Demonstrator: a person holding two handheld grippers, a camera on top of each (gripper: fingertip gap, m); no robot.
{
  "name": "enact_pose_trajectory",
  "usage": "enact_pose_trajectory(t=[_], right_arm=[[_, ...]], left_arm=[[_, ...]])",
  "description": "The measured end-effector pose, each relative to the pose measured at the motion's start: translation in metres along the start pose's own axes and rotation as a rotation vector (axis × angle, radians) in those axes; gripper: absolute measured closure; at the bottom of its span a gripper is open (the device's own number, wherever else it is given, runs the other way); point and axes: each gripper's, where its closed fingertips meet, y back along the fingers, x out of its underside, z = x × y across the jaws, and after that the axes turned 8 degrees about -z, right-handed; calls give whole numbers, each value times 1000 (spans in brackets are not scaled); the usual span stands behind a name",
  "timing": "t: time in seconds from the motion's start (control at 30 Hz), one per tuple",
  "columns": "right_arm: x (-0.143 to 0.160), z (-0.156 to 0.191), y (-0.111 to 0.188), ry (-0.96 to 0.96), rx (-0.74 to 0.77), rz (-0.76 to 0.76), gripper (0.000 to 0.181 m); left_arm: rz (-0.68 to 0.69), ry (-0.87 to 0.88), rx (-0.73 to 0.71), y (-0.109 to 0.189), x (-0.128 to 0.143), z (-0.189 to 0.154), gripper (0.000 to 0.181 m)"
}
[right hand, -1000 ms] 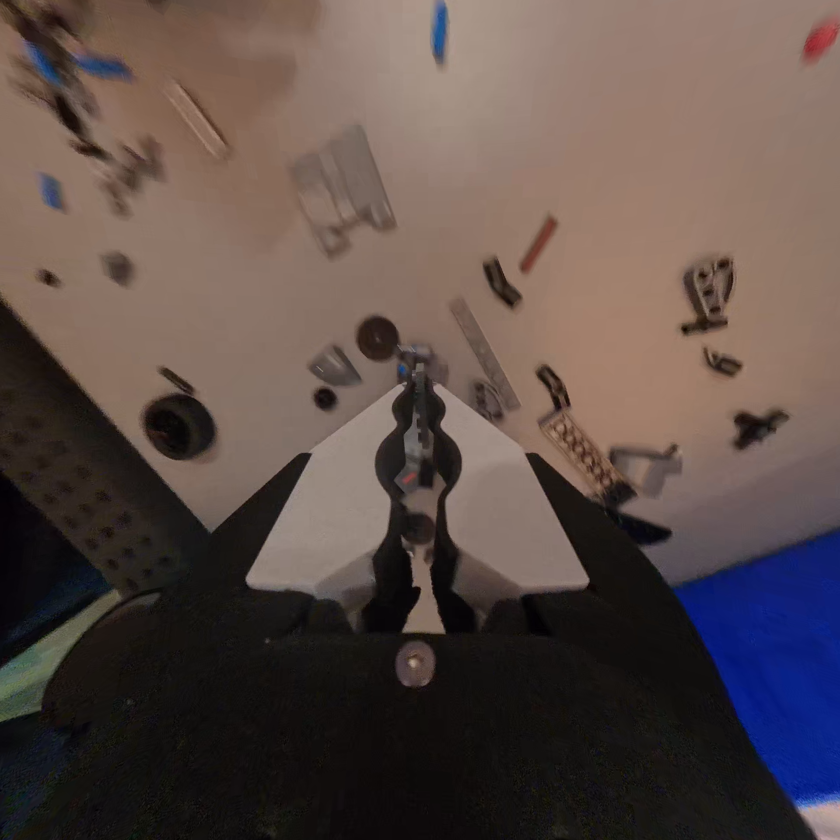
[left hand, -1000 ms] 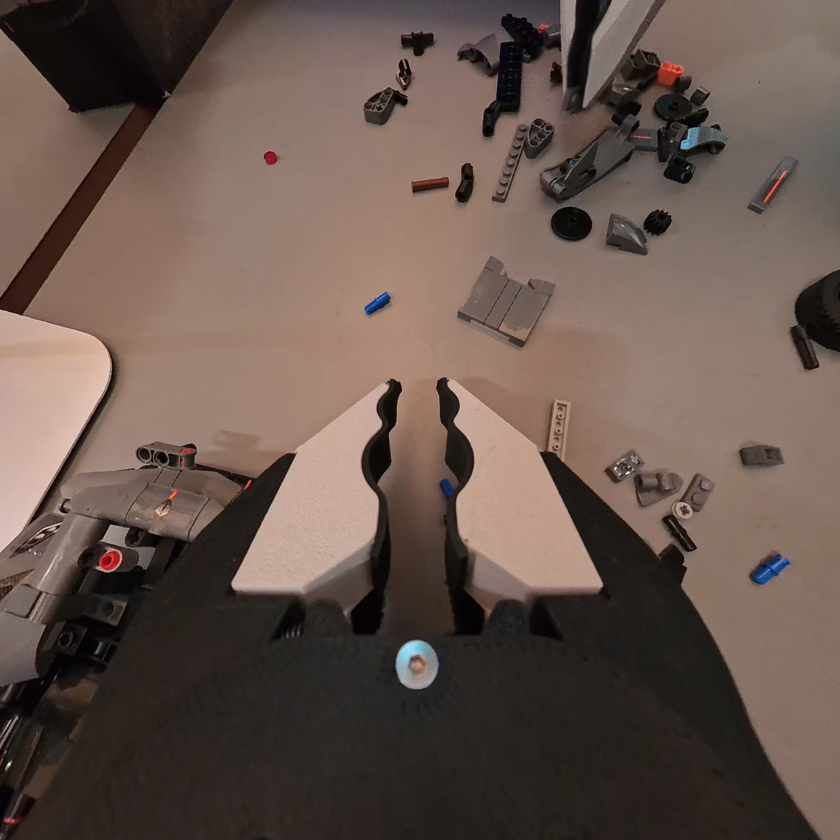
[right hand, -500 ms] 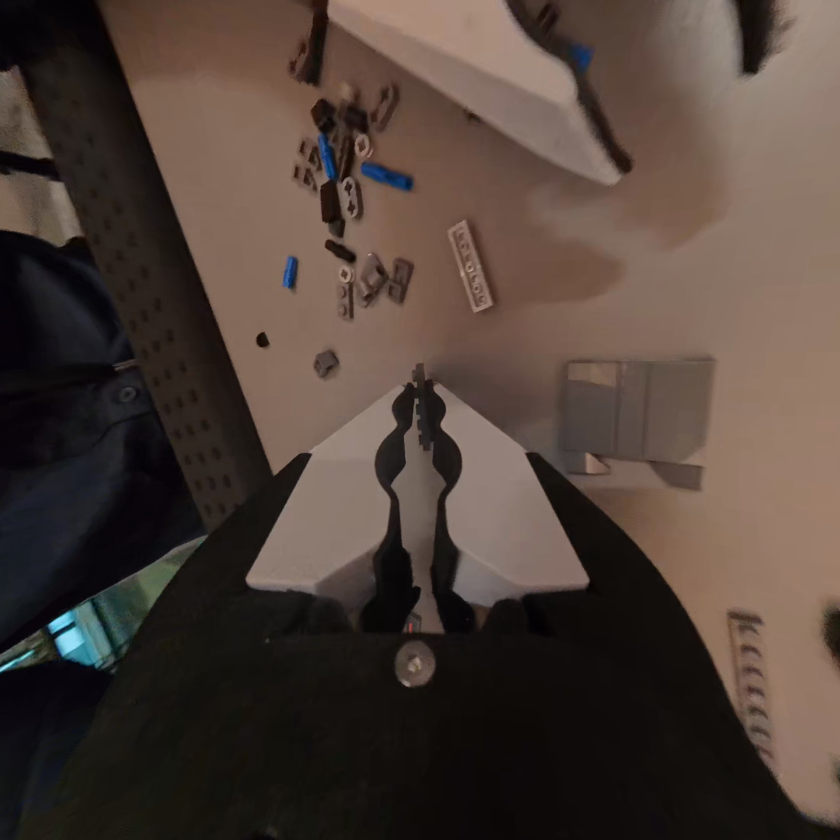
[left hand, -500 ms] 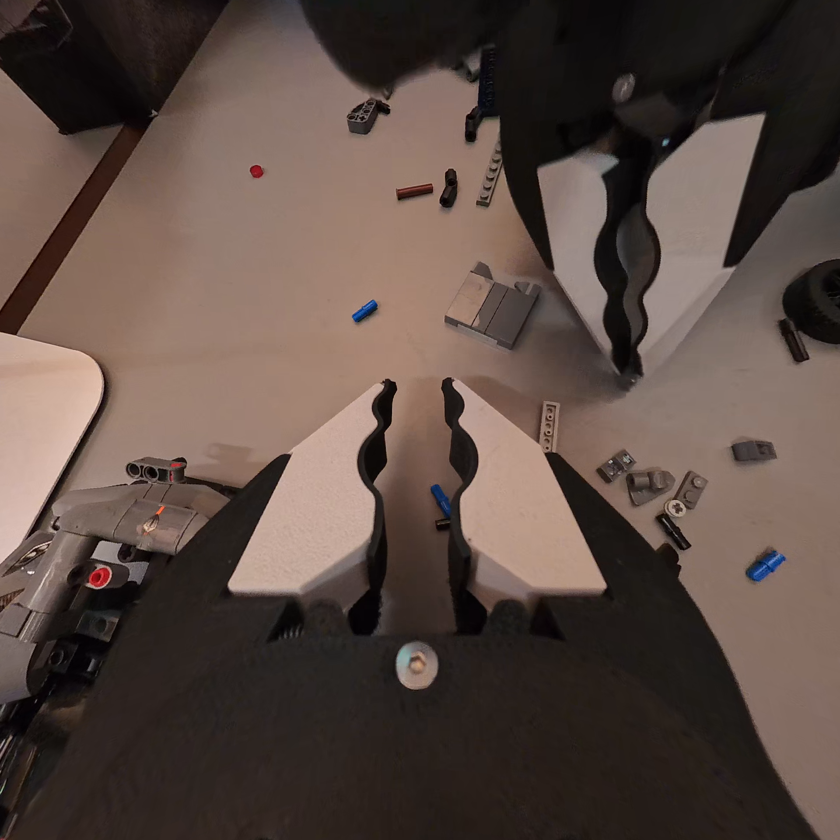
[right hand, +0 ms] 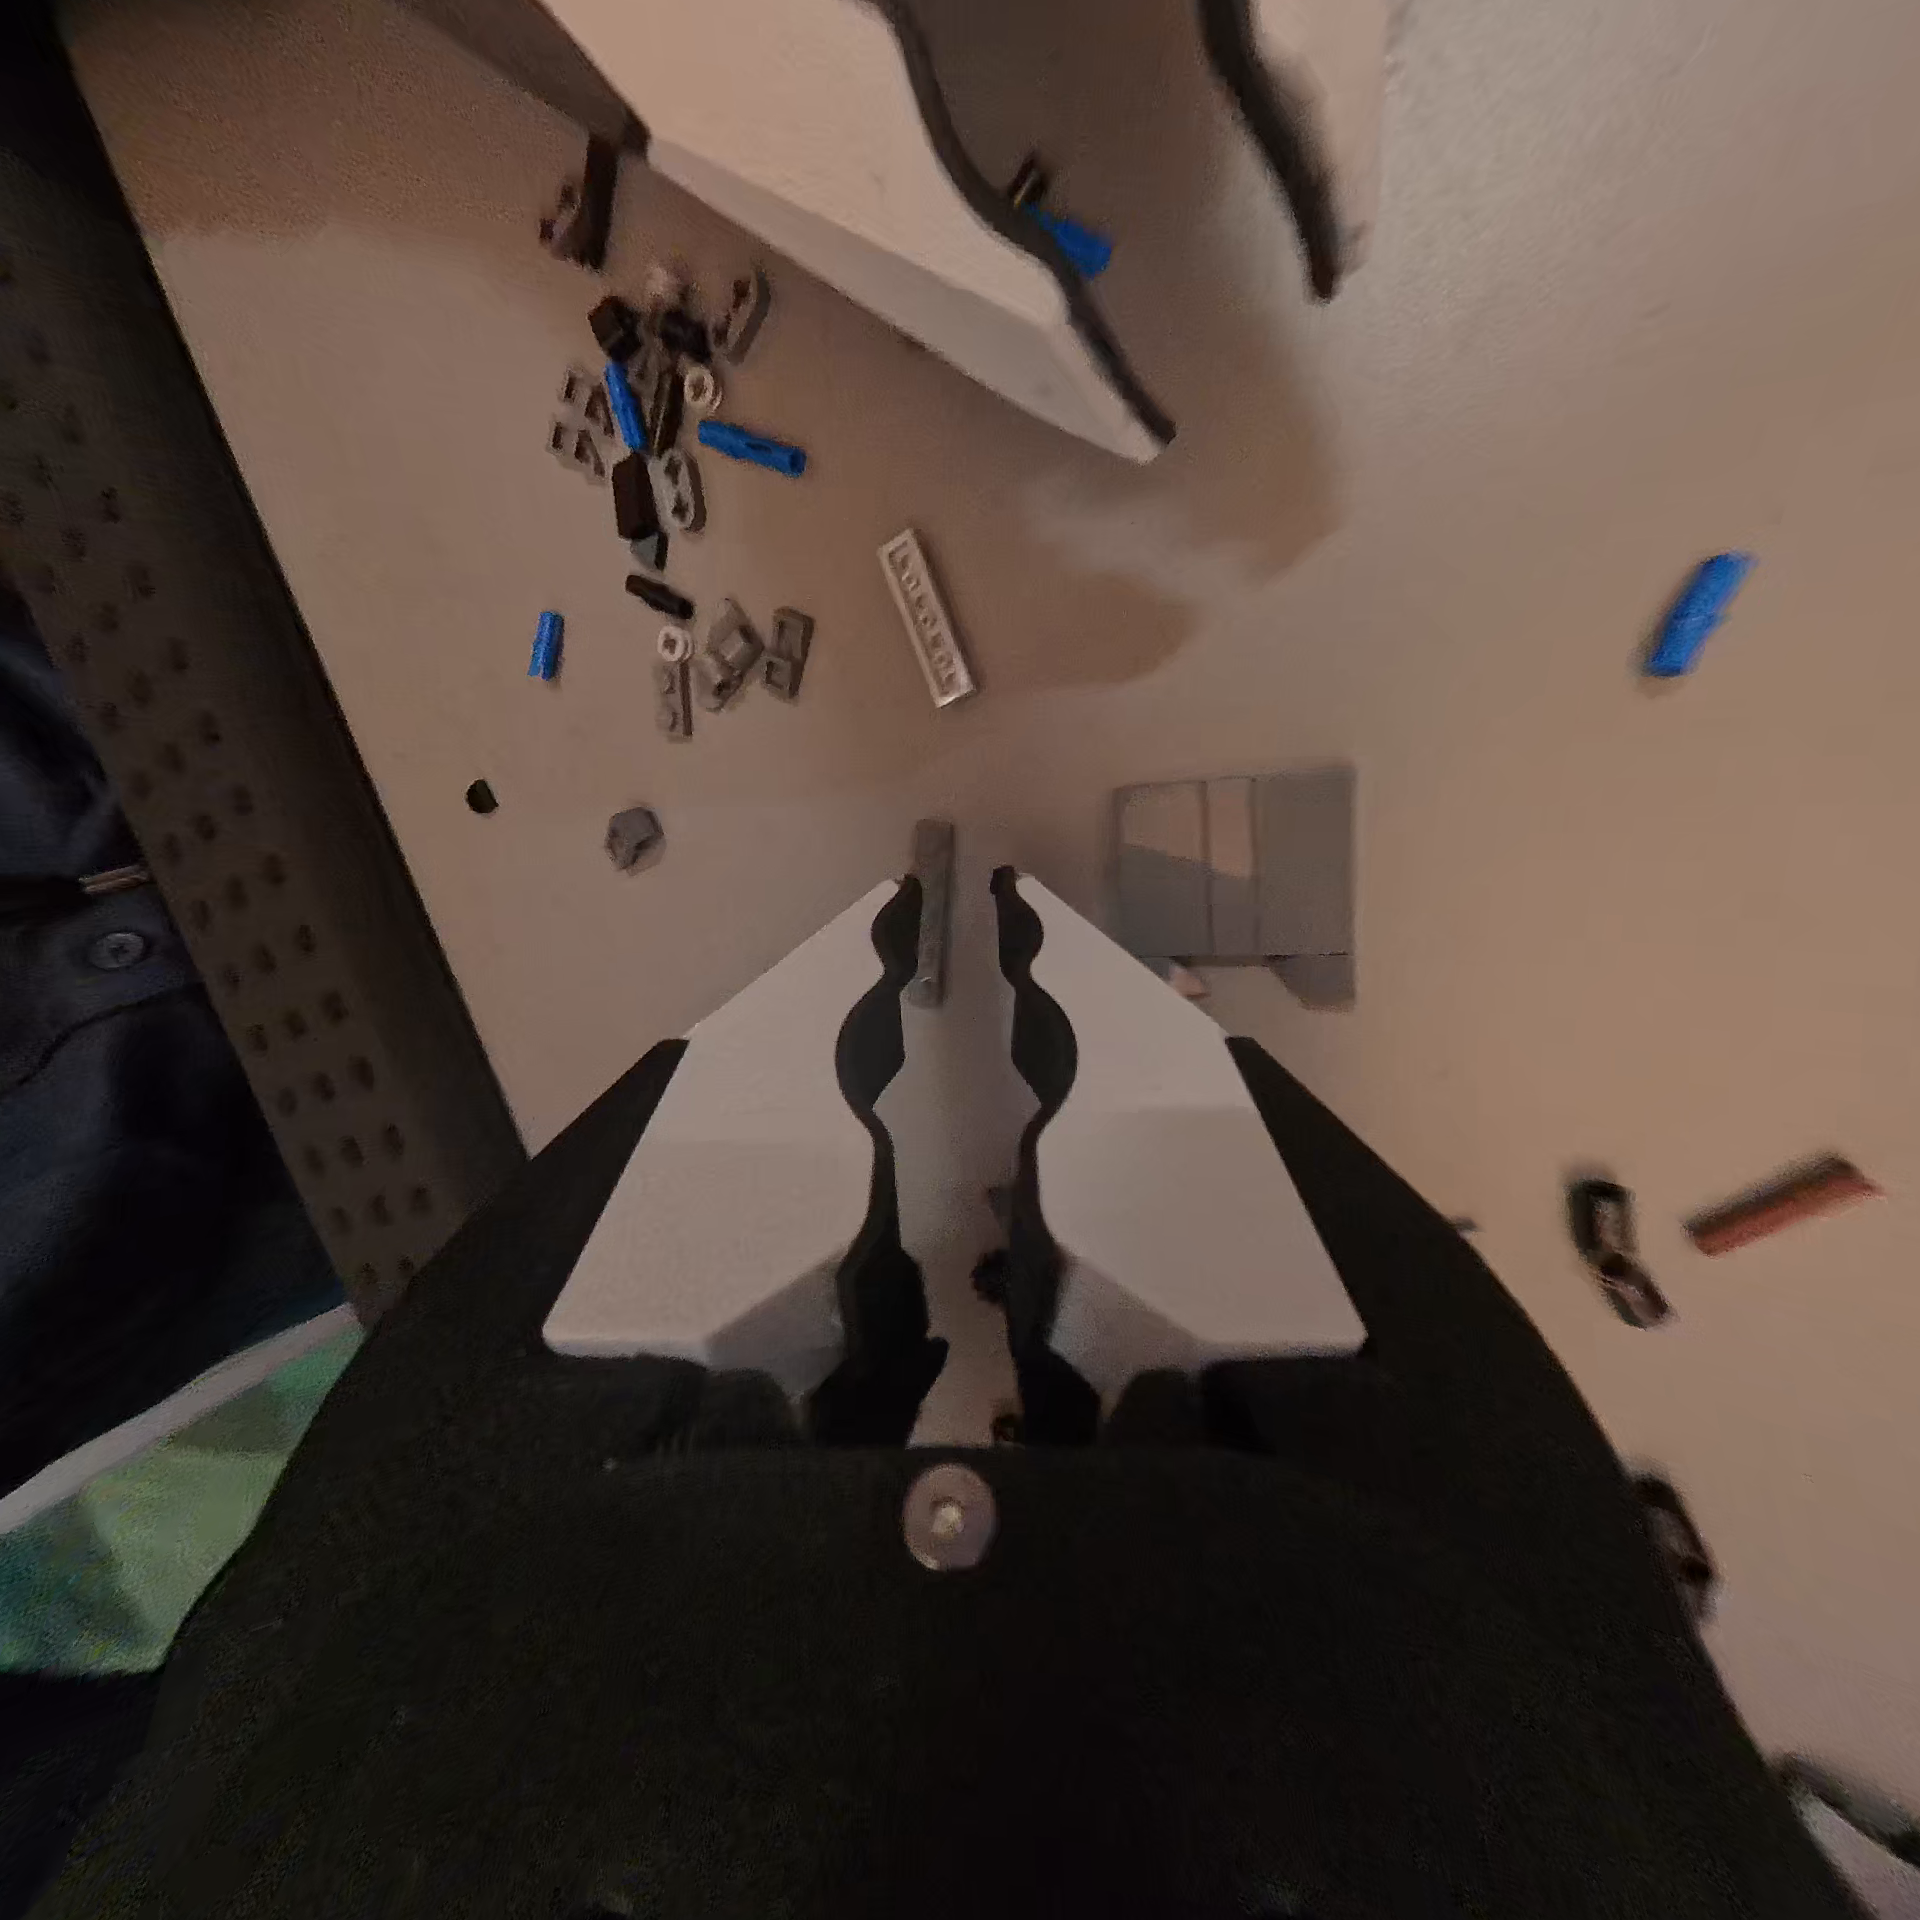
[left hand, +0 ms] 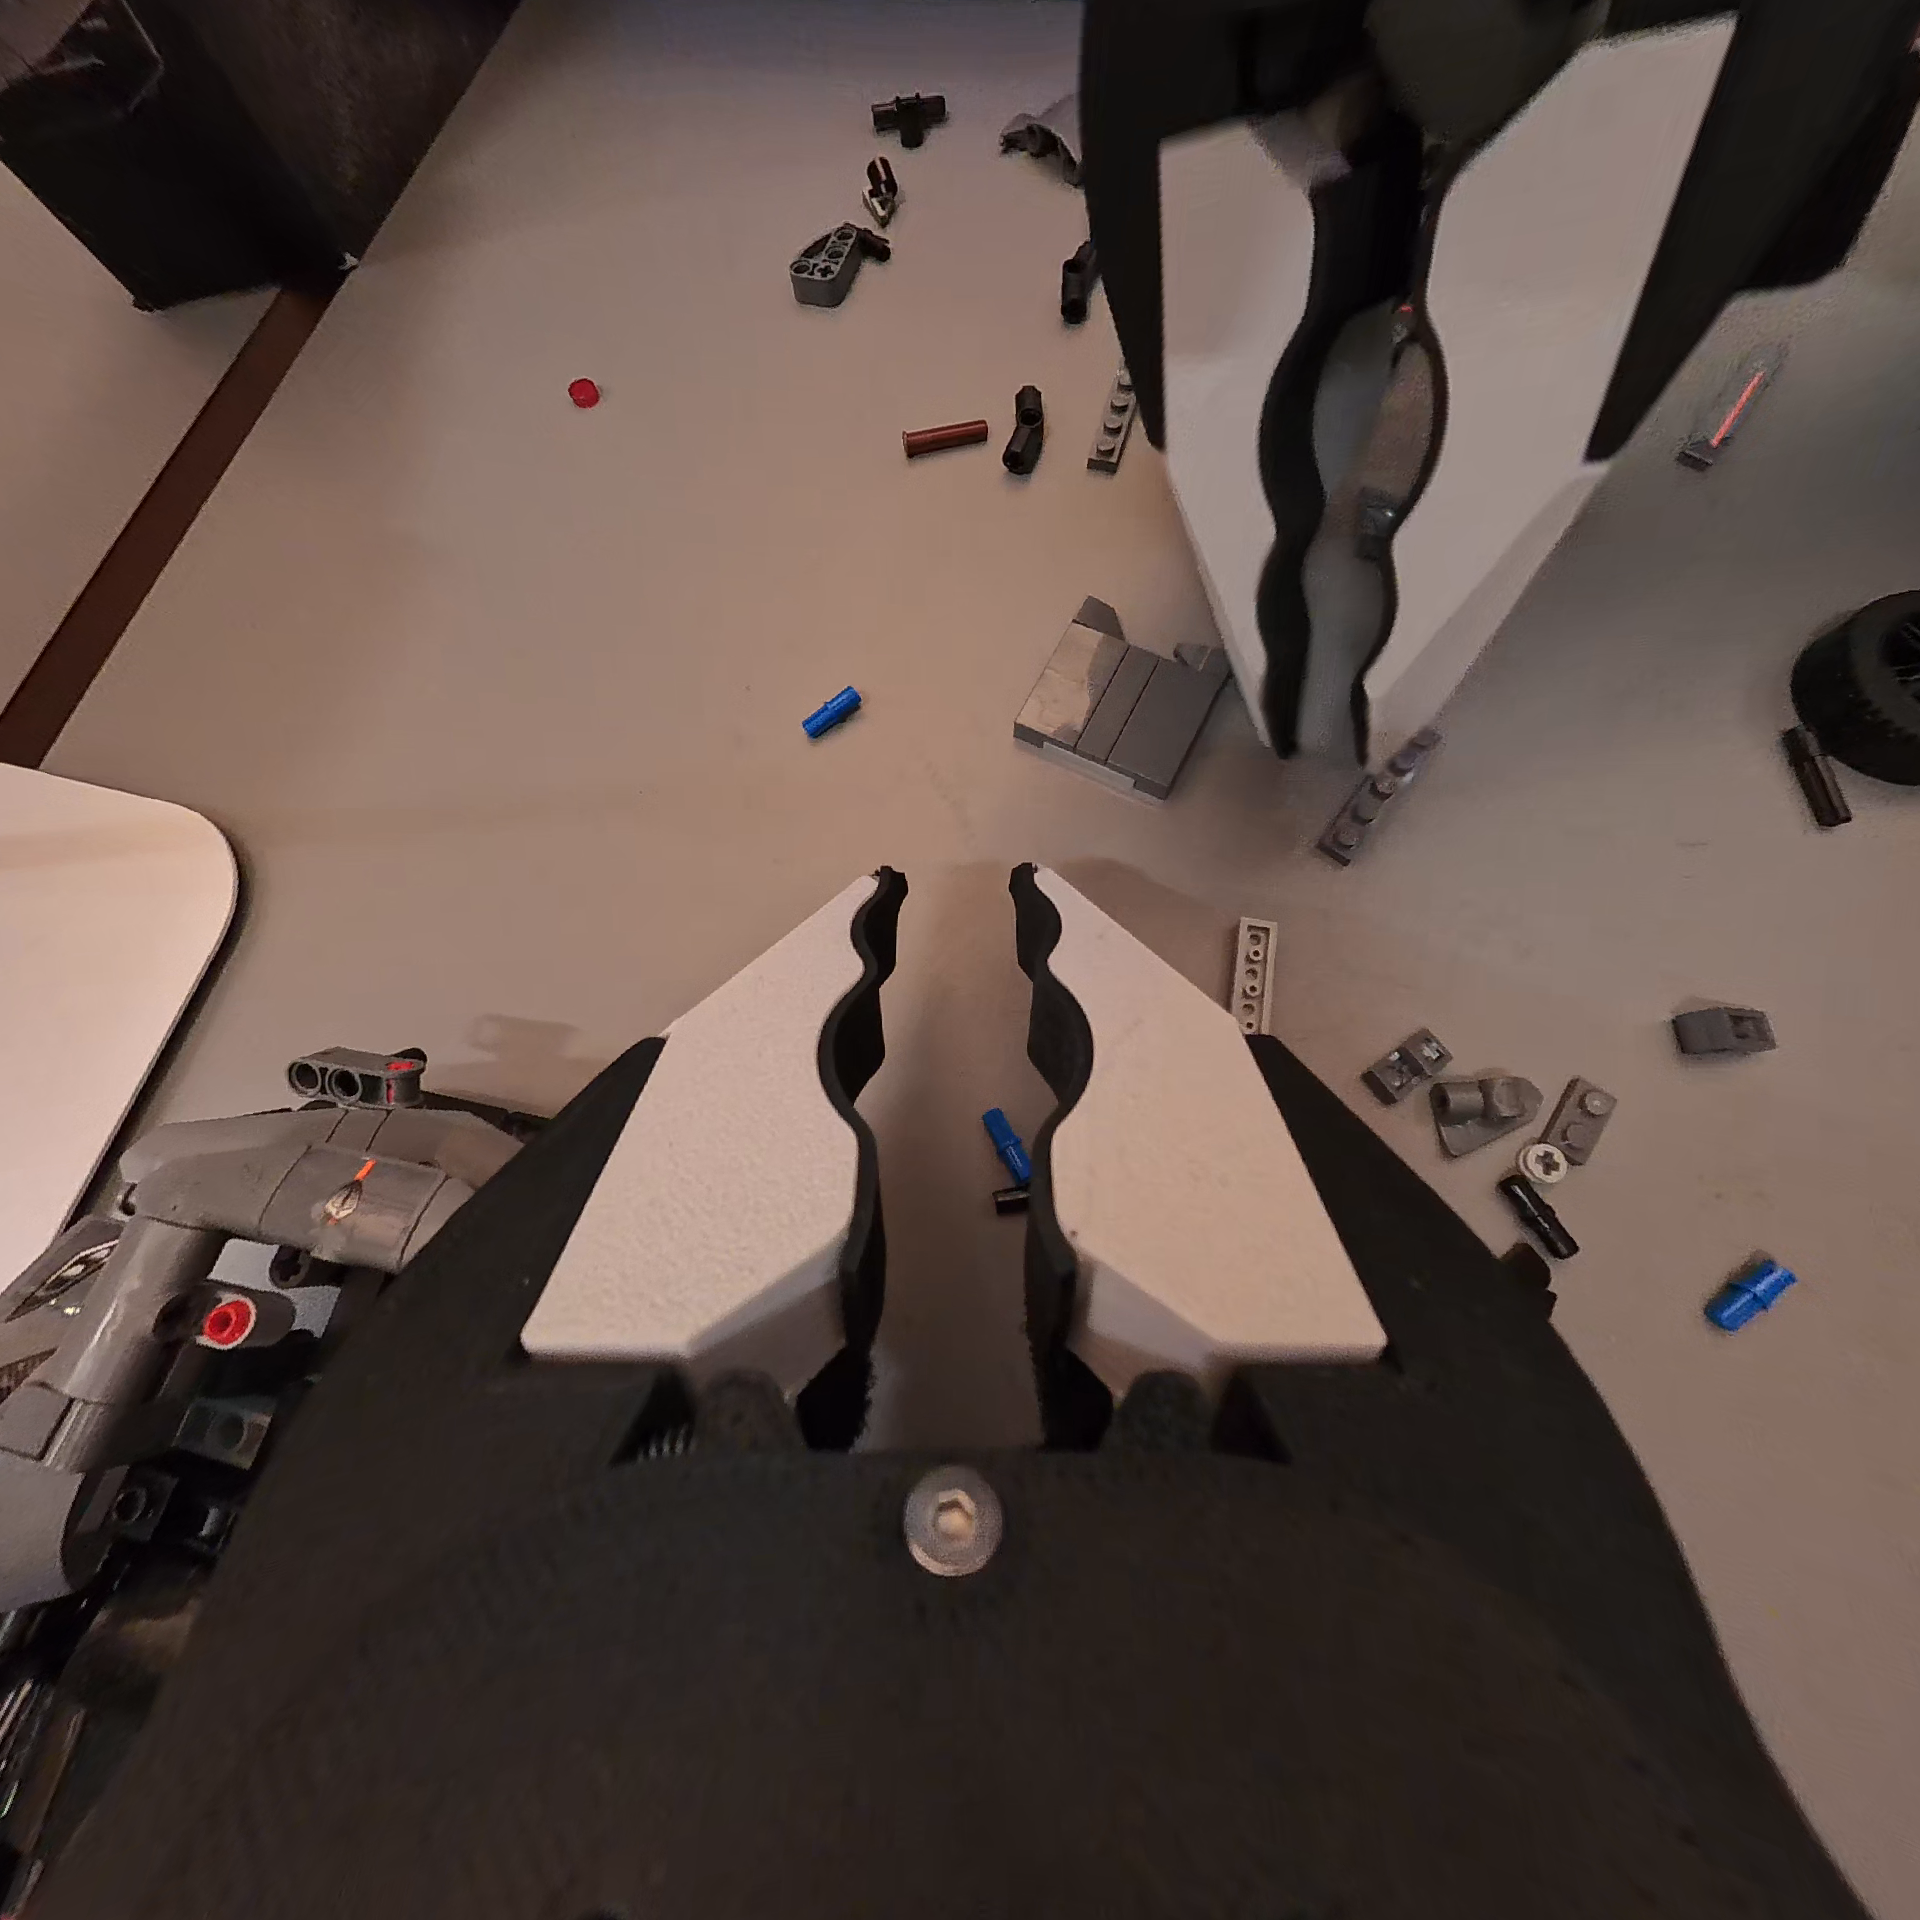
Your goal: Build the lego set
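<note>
My left gripper (left hand: 956, 875) is open and empty, low over the beige table (left hand: 623, 582). A small blue pin (left hand: 1006, 1138) lies on the table under its fingers. My right gripper (right hand: 956, 881) is open, with its tips close to the table. It also shows in the left wrist view (left hand: 1322, 740). A dark grey studded plate (right hand: 932, 914) lies flat on the table between its fingertips, touching neither pad, and also shows in the left wrist view (left hand: 1377, 795). A grey tile assembly (left hand: 1122, 707) lies just beside it. The partly built grey model (left hand: 208, 1226) sits at my lower left.
Loose parts are scattered about: a light grey plate (left hand: 1254, 971), blue pins (left hand: 831, 712), a brown axle (left hand: 943, 438), a red stud (left hand: 584, 392) and small grey pieces (left hand: 1486, 1107). A black wheel (left hand: 1870, 686) is at the right. A white board (left hand: 94, 935) lies at the left. Some 8 cm of space lies between my two pairs of fingers.
My right gripper carried the dark grey plate from the far pile to beside the tile assembly, then opened, leaving it flat on the table. My left gripper barely moved.
</note>
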Motion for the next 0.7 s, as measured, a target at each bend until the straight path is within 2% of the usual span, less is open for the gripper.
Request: enact_pose_trajectory(t=[0.07, 0.13, 0.27, 0.33, 0.4, 0.43, 0.6, 0.7], right_arm=[[-9, -16, 10, 58, 118, -40, 160], [-13, -28, 13, 104, 209, -41, 142], [-4, -50, 4, 212, 343, 62, 122], [-2, -51, 0, 219, 339, 81, 121], [-4, -52, 0, 206, 337, 75, 130], [-3, -54, 1, 219, 346, 82, 142], [-9, -39, 5, 283, 286, 34, 143], [-24, -21, 14, 410, 252, -56, 143]], left_arm=[[-1, 1, 0, 0, 0, 0, 161], [-3, 3, 2, 0, 0, 0, 161], [-1, -2, 3, 0, -1, -1, 162], [-3, -4, 2, 0, -1, -1, 162], [-7, -4, 2, 1, -3, -1, 162], [-9, -4, 4, 1, -3, -2, 162], [-12, -6, 12, 0, -5, -4, 160], [-13, 15, 51, -3, -6, -13, 155]])
